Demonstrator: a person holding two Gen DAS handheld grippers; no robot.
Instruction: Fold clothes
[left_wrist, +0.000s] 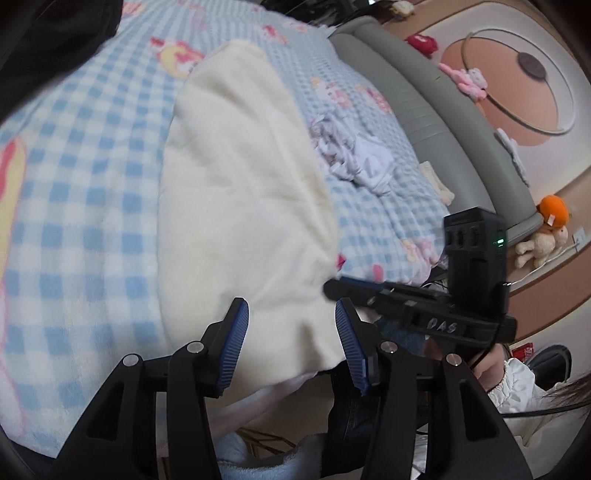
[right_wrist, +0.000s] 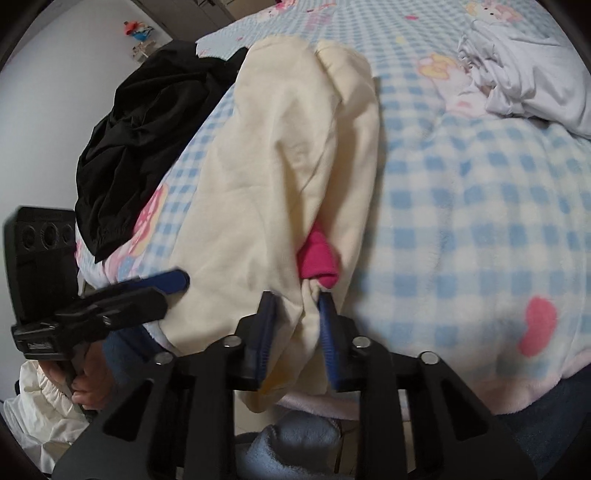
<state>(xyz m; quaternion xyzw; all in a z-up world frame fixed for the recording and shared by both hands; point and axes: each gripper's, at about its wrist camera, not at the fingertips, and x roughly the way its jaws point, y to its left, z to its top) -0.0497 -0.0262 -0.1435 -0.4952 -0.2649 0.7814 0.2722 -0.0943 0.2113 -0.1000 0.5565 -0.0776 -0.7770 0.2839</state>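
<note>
Right now the right claw (right_wrist: 295, 332), bottom centre of its own view, is clamped on a bunched hem of the cream garment (right_wrist: 280, 177), cloth pinched tight btw the two blue pads. The left claw (left_wrist: 291, 343), bottom centre of the left view, stands apart w/ nothing between its pads, the near edge of the same cream piece just beyond them.

The garment lies lengthwise on the bed's blue-checked blanket (right_wrist: 461, 206), running from the near edge toward the upper middle of both frames, its near end hanging a bit over the bed edge. A pink patch (right_wrist: 317, 266) shows at a fold just above the right claw; can't tell if it's lining or a separate item.

Judging by the look: soft, thick-ish fleecy knit, light, limp, no stiffness, so it'll sag and crease wherever it's lifted. Best hold is prob. at hems or corners, both at once, kept taut.

Farther off: a black garment (right_wrist: 147, 147) heaped at left of the right view, and a crumpled white garment (right_wrist: 524, 81) at upper right.
</note>
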